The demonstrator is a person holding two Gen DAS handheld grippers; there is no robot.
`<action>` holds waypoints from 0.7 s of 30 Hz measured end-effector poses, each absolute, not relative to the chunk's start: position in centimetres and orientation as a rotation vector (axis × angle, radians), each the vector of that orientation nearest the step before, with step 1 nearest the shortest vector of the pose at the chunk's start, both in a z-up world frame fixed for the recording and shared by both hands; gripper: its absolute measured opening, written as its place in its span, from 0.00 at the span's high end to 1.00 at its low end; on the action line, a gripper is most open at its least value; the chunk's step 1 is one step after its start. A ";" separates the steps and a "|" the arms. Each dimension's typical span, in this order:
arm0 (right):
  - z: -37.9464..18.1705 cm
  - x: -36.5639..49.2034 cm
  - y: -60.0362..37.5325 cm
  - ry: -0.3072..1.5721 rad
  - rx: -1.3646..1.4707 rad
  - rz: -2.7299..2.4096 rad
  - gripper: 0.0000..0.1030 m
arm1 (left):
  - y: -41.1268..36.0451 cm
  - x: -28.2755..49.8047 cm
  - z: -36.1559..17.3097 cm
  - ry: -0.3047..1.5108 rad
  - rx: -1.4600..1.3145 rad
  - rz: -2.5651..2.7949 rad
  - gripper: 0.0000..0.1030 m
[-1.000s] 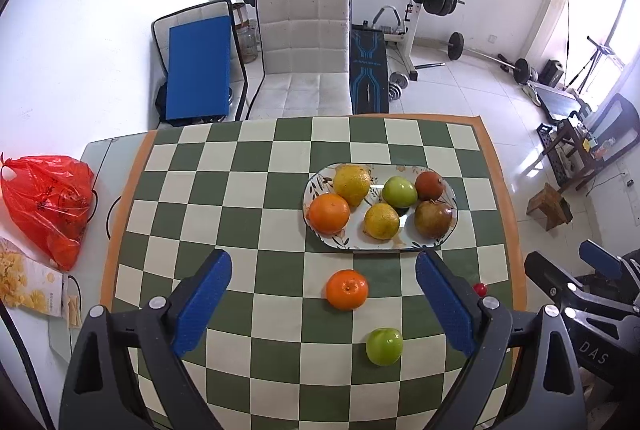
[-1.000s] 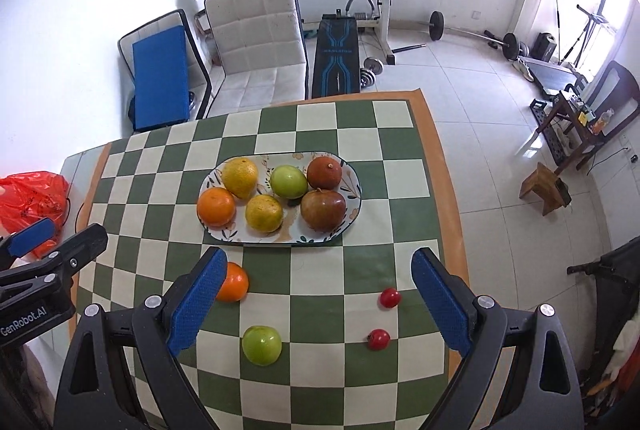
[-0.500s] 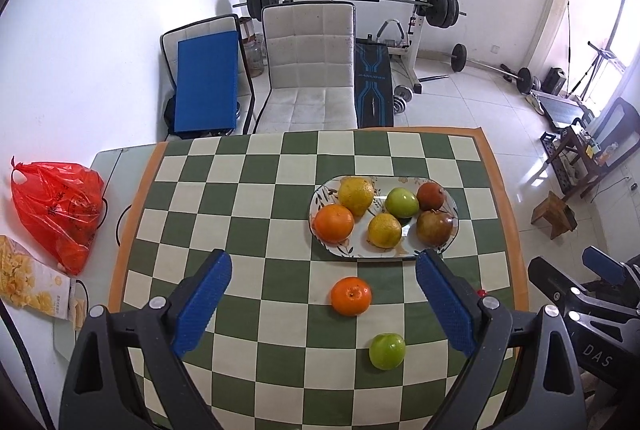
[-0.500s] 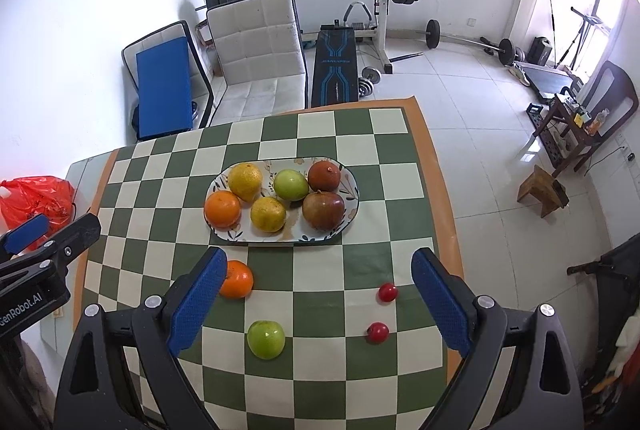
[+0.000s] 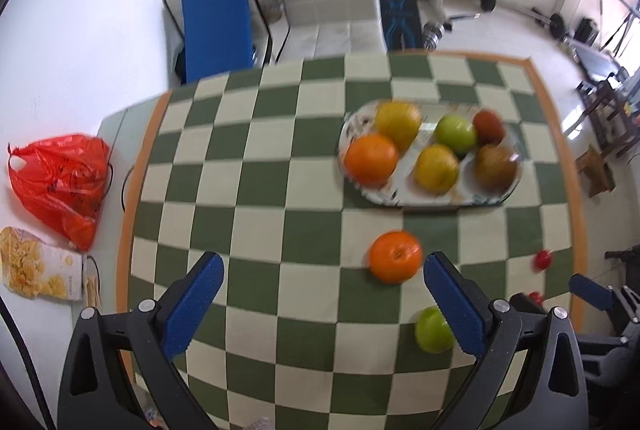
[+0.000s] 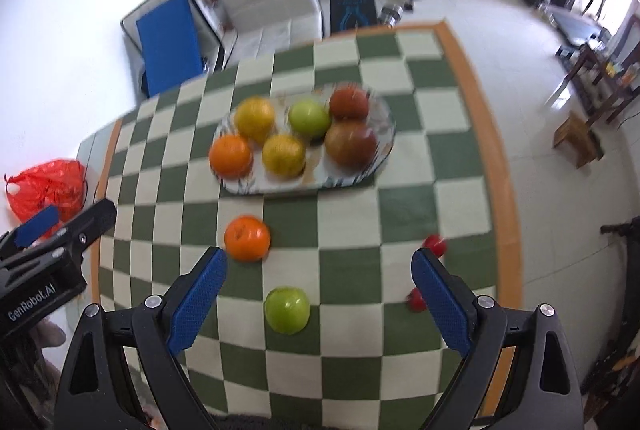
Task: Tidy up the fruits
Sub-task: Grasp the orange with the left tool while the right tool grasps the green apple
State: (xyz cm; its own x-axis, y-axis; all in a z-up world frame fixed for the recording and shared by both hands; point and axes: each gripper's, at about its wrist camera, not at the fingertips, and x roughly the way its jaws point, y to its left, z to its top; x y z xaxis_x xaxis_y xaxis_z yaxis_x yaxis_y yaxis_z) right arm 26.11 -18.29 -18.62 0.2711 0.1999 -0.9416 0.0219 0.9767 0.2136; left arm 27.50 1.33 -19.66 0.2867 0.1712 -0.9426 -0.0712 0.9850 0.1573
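An oval patterned plate [image 5: 404,195] [image 6: 360,177] on the green checkered tablecloth holds several fruits: oranges, yellow citrus, a green apple, reddish fruits. On the cloth in front of it lie a loose orange [image 5: 395,256] [image 6: 247,238], a green apple [image 5: 433,330] [image 6: 287,309] and two small red fruits [image 6: 435,245] [image 6: 416,300]. My left gripper [image 5: 323,286] is open and empty above the cloth, left of the loose fruit. My right gripper [image 6: 319,282] is open and empty, the green apple lying between its fingers below it.
A red plastic bag [image 5: 64,181] and a snack packet [image 5: 36,264] lie on the table left of the cloth. A white chair [image 5: 328,1], a blue-padded chair [image 5: 216,25] and gym equipment stand beyond the far edge. The cloth's right edge [image 6: 496,157] borders open floor.
Both grippers have moved down and nearer the table, so the fruit looks larger. The left gripper's view has shifted left. Both stay open. The fruits have not moved.
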 end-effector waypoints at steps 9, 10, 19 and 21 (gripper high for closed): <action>-33.3 25.2 -12.8 1.628 0.200 0.243 0.08 | 4.7 26.8 -27.8 1.490 0.054 0.238 0.00; -34.6 25.0 -12.2 1.654 0.194 0.250 0.09 | 4.9 26.9 -28.2 1.503 0.045 0.240 0.00; -38.4 24.0 -10.5 1.701 0.110 0.292 0.43 | 2.4 30.4 -30.5 1.564 -0.020 0.132 0.00; -38.1 24.0 -12.0 1.693 0.142 0.271 0.43 | 1.4 31.5 -31.6 1.595 -0.034 0.087 0.00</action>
State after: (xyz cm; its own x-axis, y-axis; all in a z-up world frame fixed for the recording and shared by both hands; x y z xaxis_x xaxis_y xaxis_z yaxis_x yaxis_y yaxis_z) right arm 23.99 -11.95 -38.11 -0.1414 0.2494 -0.9580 -0.0623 0.9636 0.2601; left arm 31.52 1.39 -31.61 -0.0262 0.0327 -0.9991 -0.0764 0.9965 0.0347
